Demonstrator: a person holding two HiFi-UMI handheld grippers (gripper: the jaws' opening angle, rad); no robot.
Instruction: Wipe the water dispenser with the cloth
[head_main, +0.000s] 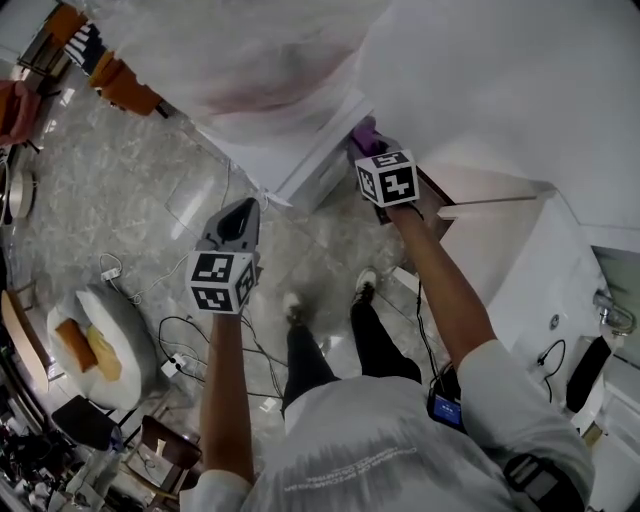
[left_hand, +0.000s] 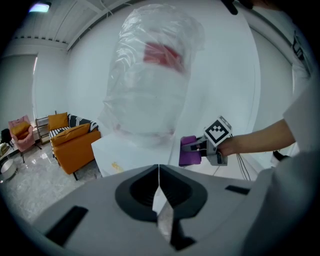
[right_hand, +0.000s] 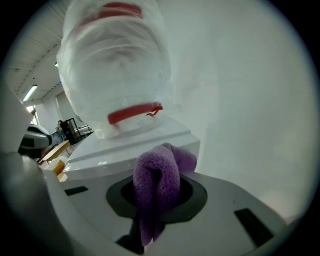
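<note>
Squarely between right gripper (right_hand: 150, 200) jaws: cloth (right_hand: 159, 172)

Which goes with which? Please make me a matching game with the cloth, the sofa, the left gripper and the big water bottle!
Things:
1. cloth
2. sofa
3. left gripper
4. water bottle

Colour or state:
A. orange
B. wrapped in clear plastic
C. purple
D. shut, with nothing in it

Pairs: 1-C, 2-A, 3-D, 4-B
</note>
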